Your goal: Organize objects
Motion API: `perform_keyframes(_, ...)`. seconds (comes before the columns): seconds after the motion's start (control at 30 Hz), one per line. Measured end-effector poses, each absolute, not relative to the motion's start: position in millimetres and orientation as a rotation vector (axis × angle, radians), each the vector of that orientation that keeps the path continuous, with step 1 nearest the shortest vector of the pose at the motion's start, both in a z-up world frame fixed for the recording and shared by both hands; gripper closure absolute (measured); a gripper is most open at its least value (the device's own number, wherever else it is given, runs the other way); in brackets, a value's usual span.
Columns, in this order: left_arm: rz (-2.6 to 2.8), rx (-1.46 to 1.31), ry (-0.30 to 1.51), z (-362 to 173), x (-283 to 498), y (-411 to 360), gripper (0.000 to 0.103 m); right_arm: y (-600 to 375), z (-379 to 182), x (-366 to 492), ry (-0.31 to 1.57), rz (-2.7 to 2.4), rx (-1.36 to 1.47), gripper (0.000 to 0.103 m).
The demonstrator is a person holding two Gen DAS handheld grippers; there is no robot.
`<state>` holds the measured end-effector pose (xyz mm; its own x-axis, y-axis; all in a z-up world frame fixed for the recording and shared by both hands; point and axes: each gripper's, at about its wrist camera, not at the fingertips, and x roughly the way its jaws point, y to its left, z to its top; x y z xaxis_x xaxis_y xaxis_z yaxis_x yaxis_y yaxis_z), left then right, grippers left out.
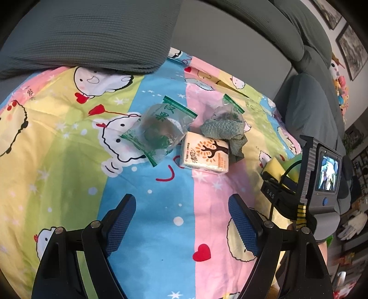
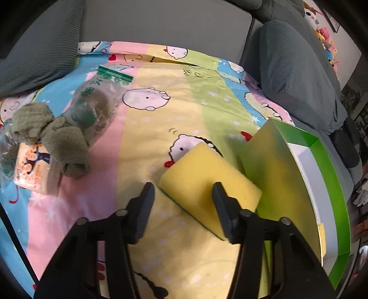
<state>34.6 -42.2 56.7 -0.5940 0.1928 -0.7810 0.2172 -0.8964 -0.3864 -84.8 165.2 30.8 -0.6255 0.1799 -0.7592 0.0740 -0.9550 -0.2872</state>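
Observation:
On the cartoon-print bedsheet (image 1: 149, 218) lie a tissue pack with a tree print (image 1: 204, 153), a green-sealed plastic bag holding a dark round thing (image 1: 158, 130), a second such bag (image 1: 227, 110) and a crumpled grey-green cloth (image 1: 224, 131). My left gripper (image 1: 181, 220) is open and empty, above the sheet short of them. In the right wrist view a yellow sponge (image 2: 207, 179) lies beside a green box (image 2: 322, 184). My right gripper (image 2: 182, 207) is open; its right finger (image 2: 224, 207) overlaps the sponge and its left finger stands off it. The tissue pack (image 2: 32, 172), cloth (image 2: 53, 133) and bag (image 2: 96, 103) lie at left.
A grey pillow (image 1: 92, 34) lies at the far left, a grey headboard (image 2: 161, 20) behind, and a grey cushion (image 2: 296, 69) at the right. The right gripper's body with its small screen (image 1: 326, 172) shows in the left wrist view. Plush toys (image 2: 326, 39) sit at far right.

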Motion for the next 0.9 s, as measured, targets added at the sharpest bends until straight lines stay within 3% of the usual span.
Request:
perform_keyframes(0.3, -2.692, 1.404, 0.74, 56, 37, -49, 0.02, 171, 34, -82, -0.395, 2.762, -1.312, 0.078)
perform_keyframes(0.5, -2.685, 1.395, 0.772, 57, 37, -53, 0.02, 173, 44, -72, -0.26, 2.862, -1.363, 0.098)
perform_keyframes(0.6, -2.676, 1.398, 0.785, 57, 37, -55, 0.02, 172, 49, -65, -0.135, 2.962, -1.437, 0.099)
perform_keyframes(0.9, -2.668, 1.393, 0.797, 56, 37, -57, 0.02, 165, 63, -52, -0.19, 2.988, -1.363, 0.097)
